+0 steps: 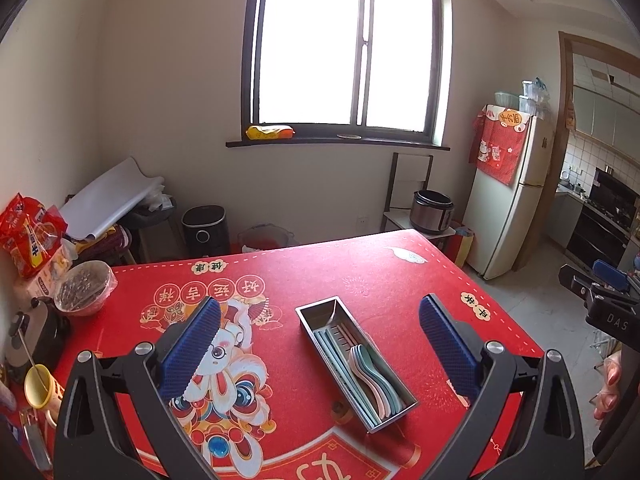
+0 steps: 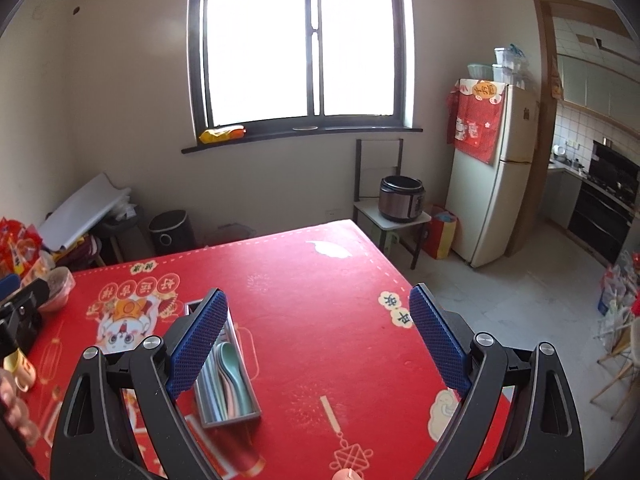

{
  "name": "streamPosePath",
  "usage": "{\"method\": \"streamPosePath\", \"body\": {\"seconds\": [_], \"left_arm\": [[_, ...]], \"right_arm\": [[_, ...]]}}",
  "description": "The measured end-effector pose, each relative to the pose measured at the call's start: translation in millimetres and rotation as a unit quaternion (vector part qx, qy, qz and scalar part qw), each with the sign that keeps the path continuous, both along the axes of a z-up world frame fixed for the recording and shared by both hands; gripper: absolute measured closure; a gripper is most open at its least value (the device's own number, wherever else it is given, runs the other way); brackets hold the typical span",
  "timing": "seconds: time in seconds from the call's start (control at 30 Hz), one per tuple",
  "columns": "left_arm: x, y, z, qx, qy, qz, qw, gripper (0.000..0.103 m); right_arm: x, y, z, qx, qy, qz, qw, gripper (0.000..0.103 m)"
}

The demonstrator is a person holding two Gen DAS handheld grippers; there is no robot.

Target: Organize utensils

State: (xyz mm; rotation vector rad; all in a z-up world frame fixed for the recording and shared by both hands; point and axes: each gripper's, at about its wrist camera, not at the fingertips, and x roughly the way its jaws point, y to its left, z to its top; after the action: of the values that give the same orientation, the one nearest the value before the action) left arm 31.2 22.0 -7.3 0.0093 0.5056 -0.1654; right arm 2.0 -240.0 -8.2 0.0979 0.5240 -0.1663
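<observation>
1 metal tray (image 1: 320, 322), approx 4 spoons (image 1: 370, 374), several chopsticks (image 1: 334, 354).

Blown-out window (image 1: 346, 46) backlight, fisheye warp

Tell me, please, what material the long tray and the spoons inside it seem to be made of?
The tray looks like brushed stainless steel: grey walls with a dull sheen and soft reflections. The spoons look like matte plastic or melamine: pastel pink and teal, no glare. Ceramic cannot be excluded.
</observation>
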Motion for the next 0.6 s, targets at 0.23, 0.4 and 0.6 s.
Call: {"method": "streamPosePath", "body": {"seconds": [0.23, 0.4, 0.6], "left_arm": [[4.3, -2.7, -1.3, 0.002, 0.003, -0.007, 1.0, 0.006], [6.8, -4.0, -3.3, 0.0, 0.005, -0.011, 0.9999, 0.006], [9.6, -5.6, -3.3, -0.004, 0.005, -0.016, 0.9998, 0.006]], "right_arm": [[0.1, -2.4, -0.8, 0.002, 0.002, -0.01, 1.0, 0.014], [1.4, -5.2, -2.0, 0.003, 0.005, -0.016, 1.0, 0.014], [3.2, -5.9, -3.3, 0.004, 0.009, -0.019, 1.0, 0.014]]}}
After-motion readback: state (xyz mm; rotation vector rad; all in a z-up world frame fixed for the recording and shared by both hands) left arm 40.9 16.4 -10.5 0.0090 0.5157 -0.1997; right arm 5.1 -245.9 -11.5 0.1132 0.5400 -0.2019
